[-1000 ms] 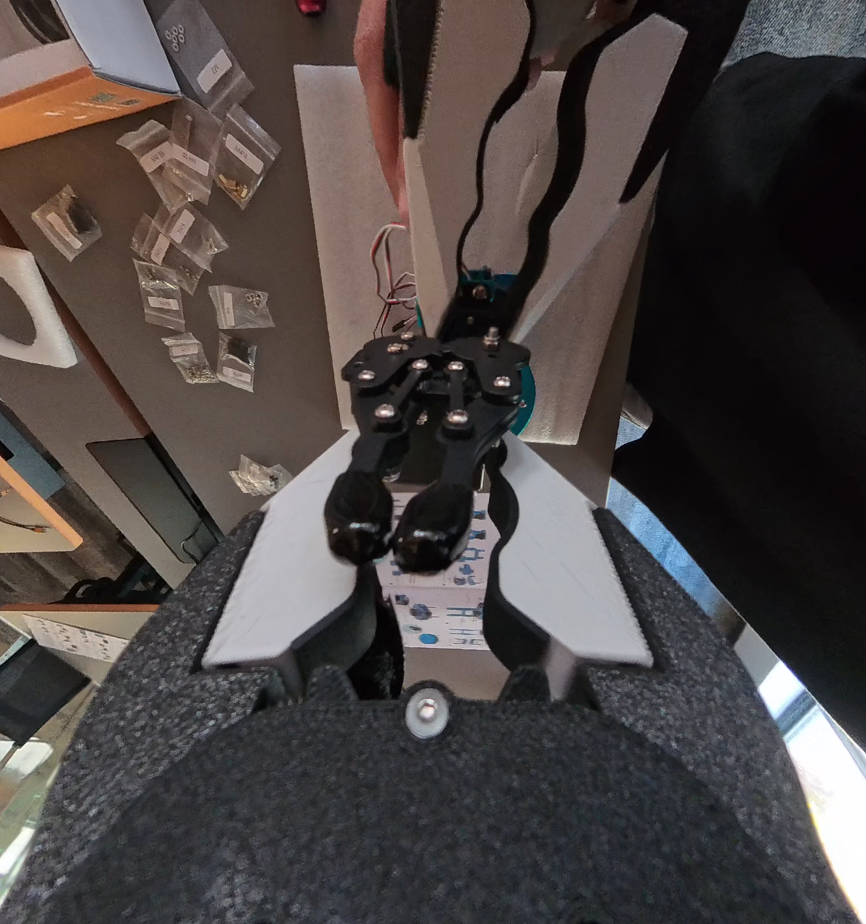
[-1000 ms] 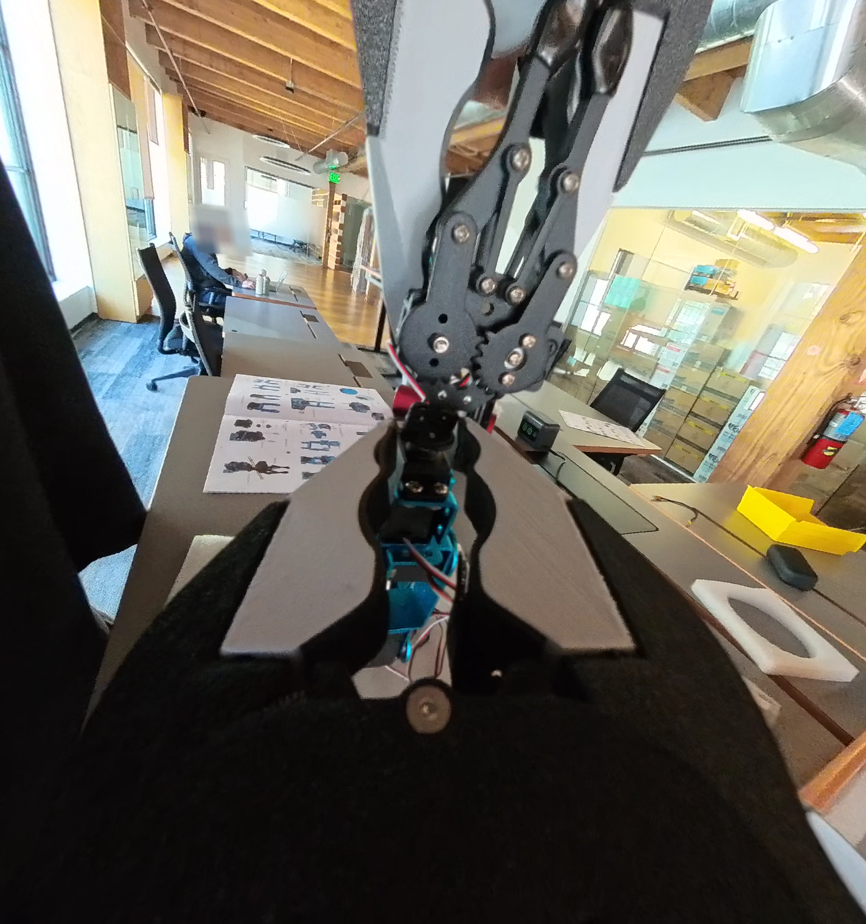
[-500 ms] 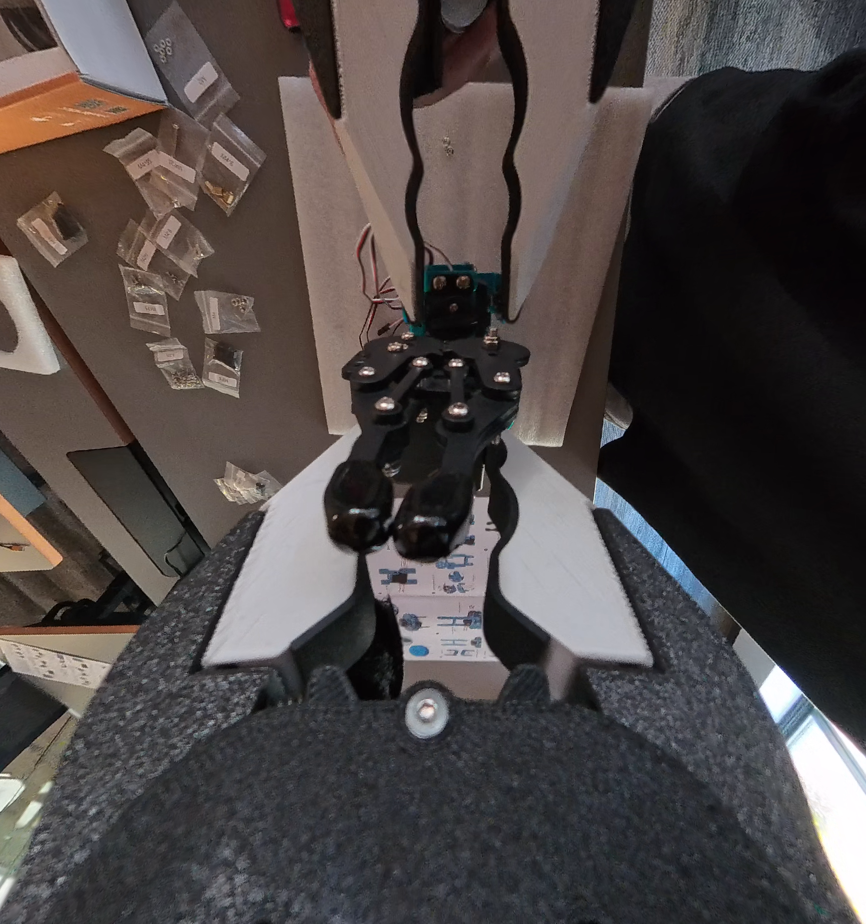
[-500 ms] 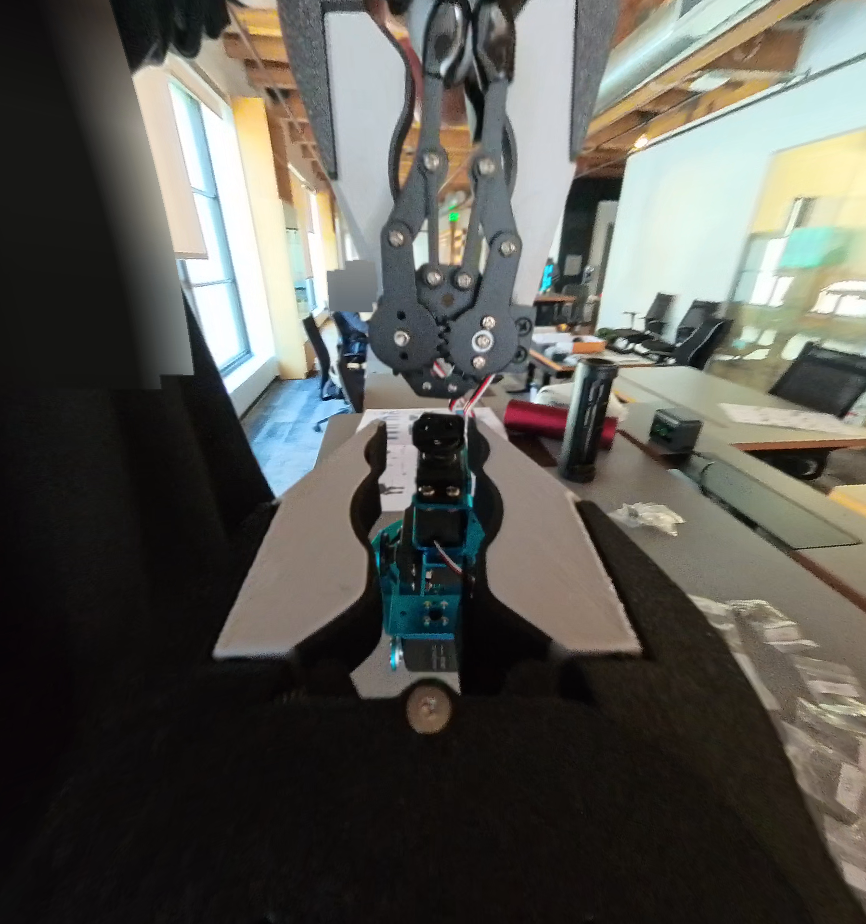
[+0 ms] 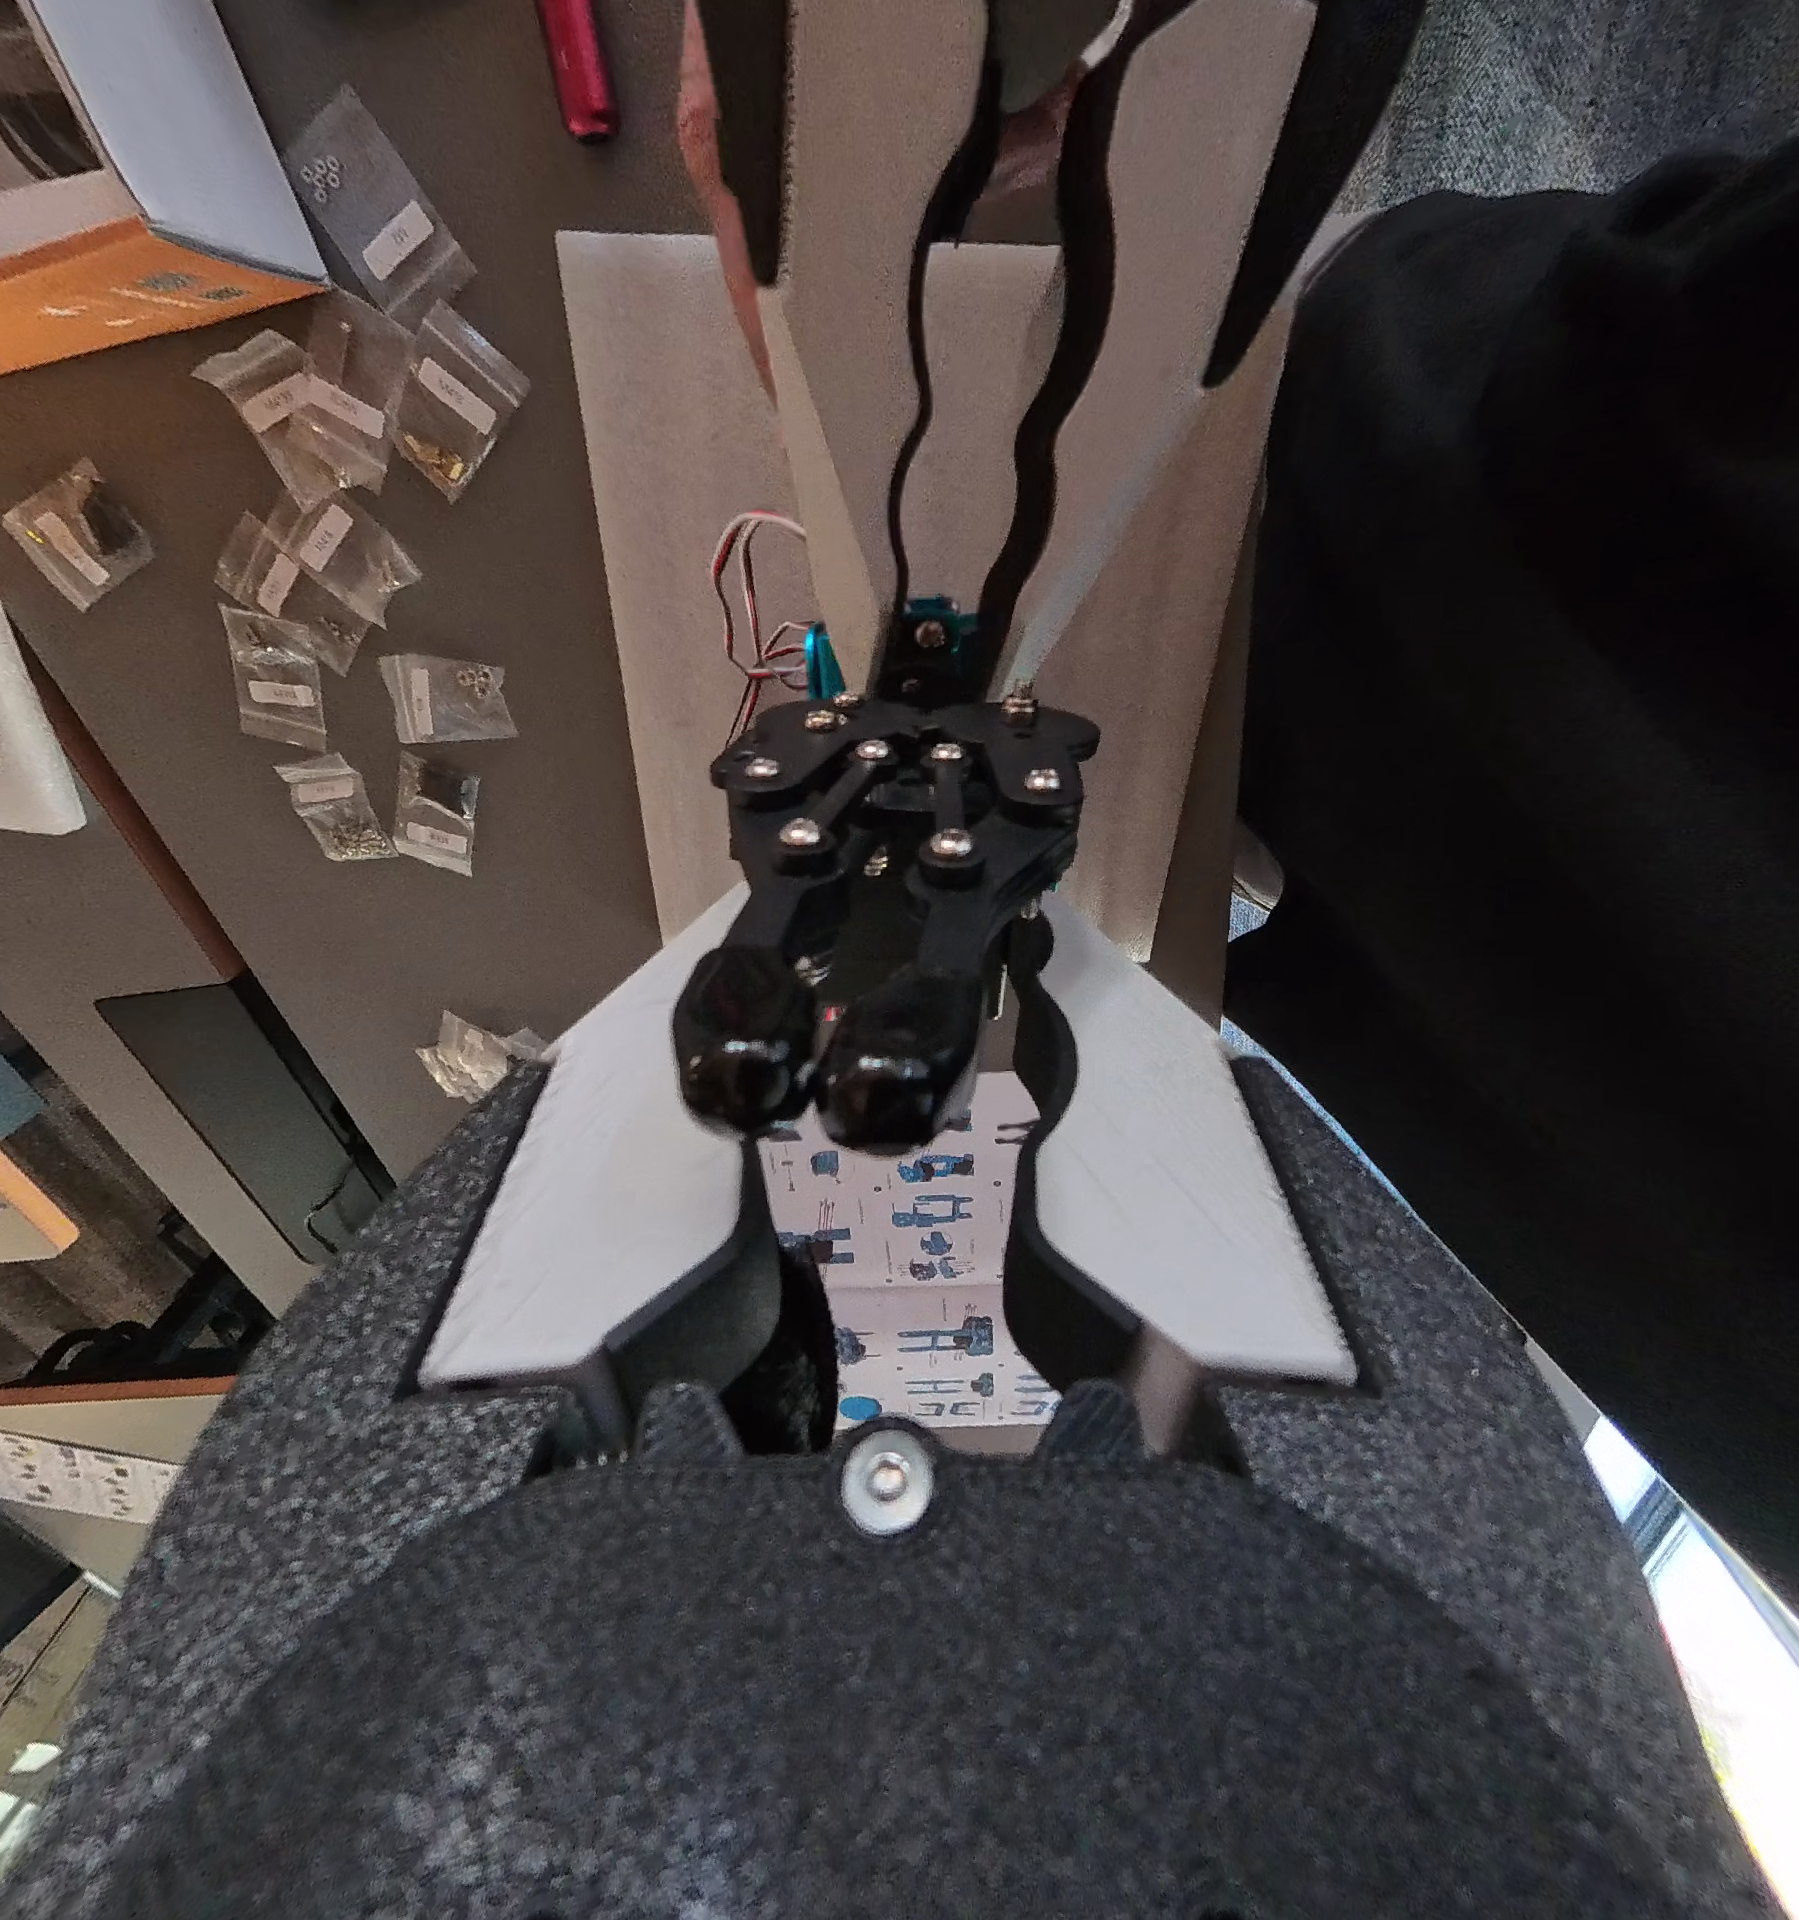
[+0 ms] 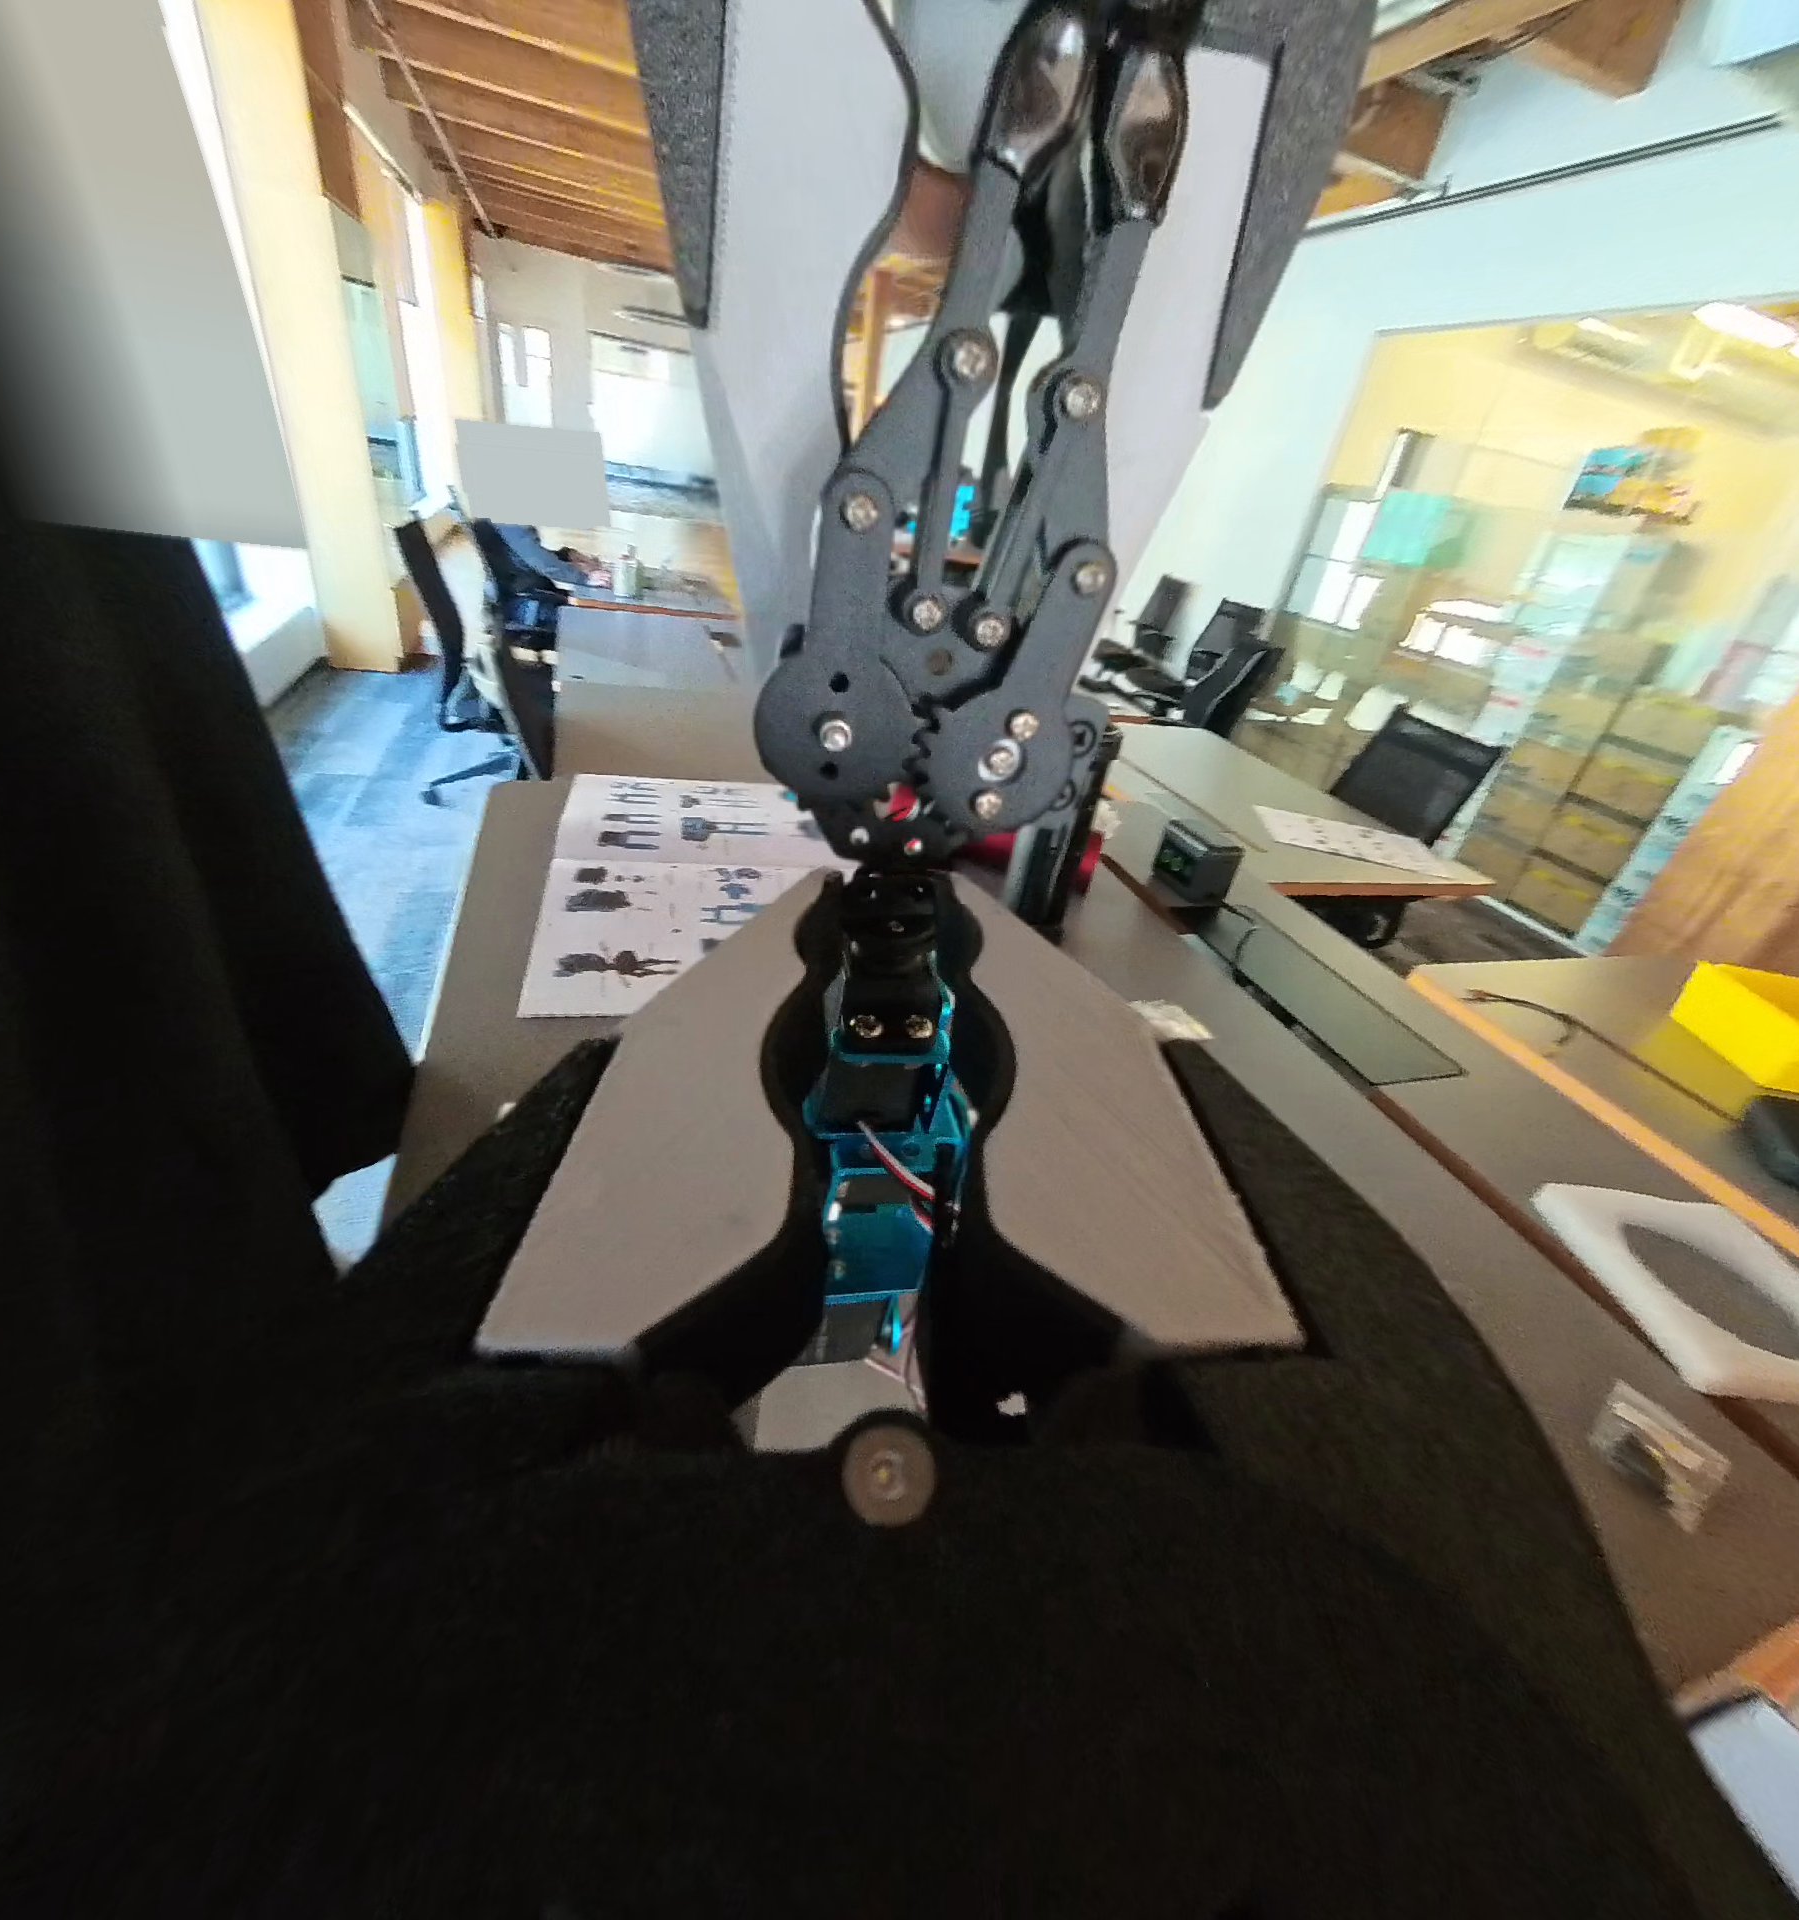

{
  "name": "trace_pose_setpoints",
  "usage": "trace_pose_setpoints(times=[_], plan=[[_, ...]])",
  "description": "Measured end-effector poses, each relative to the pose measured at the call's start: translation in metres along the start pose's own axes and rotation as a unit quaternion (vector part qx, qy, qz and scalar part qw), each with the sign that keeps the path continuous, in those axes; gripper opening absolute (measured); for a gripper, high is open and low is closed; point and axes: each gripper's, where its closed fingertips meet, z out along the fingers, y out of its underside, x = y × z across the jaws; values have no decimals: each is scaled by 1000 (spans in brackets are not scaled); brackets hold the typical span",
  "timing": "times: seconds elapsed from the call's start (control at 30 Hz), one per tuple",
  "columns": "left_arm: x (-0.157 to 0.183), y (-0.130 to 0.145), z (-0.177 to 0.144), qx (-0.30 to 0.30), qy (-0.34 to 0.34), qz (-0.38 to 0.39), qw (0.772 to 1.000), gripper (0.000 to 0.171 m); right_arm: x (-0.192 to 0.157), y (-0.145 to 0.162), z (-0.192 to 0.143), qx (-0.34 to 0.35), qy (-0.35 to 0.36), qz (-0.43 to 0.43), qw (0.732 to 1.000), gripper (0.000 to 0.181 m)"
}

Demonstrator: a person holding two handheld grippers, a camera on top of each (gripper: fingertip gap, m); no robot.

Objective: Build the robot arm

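1. Since half a second ago my right tool (image 6: 895, 896) has swung off to the side. In the left wrist view it no longer stands straight ahead but leans, and a red cylinder (image 5: 578, 62) has come in at the far edge.
2. Nearest in the right wrist view, my right tool is clamped on the teal servo bracket (image 6: 879, 1195) of the small robot claw (image 6: 926, 665). The bracket sits between both fingers and touches them, with its red, white and black wires beside it.
3. The claw is held off the counter (image 5: 552, 883) between my two tools, its black linkage reaching from the bracket toward my left tool (image 5: 879, 935).
4. My left tool's fingers stand partly apart with the claw's two glossy black tips (image 5: 822, 1070) at them. I cannot tell whether they press on the tips or only flank them.
5. Below the claw an instruction sheet (image 6: 656, 894) lies flat on the counter, with a white foam sheet (image 5: 646, 520) beyond it.
6. Beside the foam sheet lie scattered small bags of hardware (image 5: 355, 623), and past them an orange and white box (image 5: 95, 208).
7. Farther along the counter, in the right wrist view, are a white foam frame (image 6: 1705, 1299) and a yellow bin (image 6: 1778, 1029).
8. Far off, a person (image 6: 531, 561) sits at another desk.
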Motion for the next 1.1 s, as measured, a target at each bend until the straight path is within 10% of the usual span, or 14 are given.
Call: trace_pose_setpoints(times=[0.53, 1.1], plan=[[10, 2, 7, -19, 27, -18, 999, 44, -7, 12, 6, 8, -3, 31, 999, 44], [13, 2, 6, -20, 5, -77, 997, 44, -8, 5, 5, 46, -91, 99, 990, 35]])
